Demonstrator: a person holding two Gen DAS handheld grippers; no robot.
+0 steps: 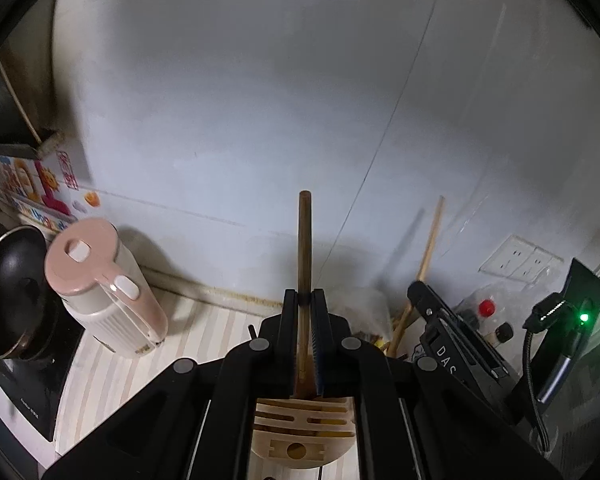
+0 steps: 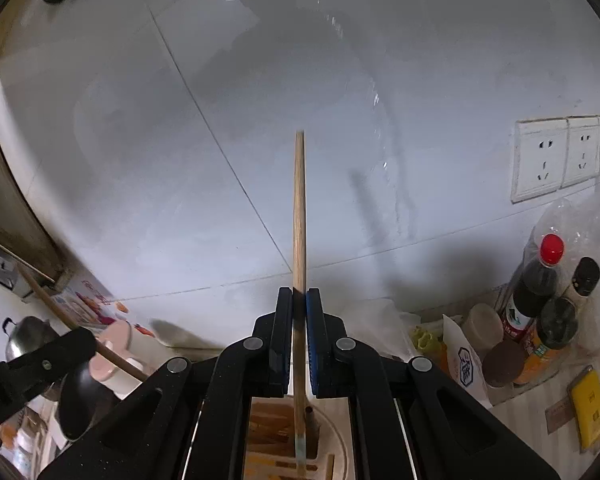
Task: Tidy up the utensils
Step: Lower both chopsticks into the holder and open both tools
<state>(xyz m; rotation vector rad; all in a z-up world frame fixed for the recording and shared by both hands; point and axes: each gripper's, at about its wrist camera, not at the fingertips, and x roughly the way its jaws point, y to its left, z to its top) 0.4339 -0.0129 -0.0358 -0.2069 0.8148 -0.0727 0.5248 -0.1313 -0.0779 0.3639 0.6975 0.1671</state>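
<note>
A: Left wrist view: what did the left gripper point(image 1: 305, 300) hold?

B: It was pinched tight on a dark wooden stick point(image 1: 305, 240). The stick pointed straight up the middle of the frame. The slotted holder point(image 1: 304, 428) sat right under it, at the bottom.

A: And the right gripper point(image 2: 299, 298)?

B: Pinched on a pale chopstick point(image 2: 299, 208), also straight up, with the holder's slots point(image 2: 268, 428) just below. I think both go down.

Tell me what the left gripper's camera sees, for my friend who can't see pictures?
The left gripper is shut on a dark wooden utensil handle that points straight up, above a pale slotted utensil holder. A pink-lidded kettle stands to the left on the striped counter, before a white tiled wall.
</note>
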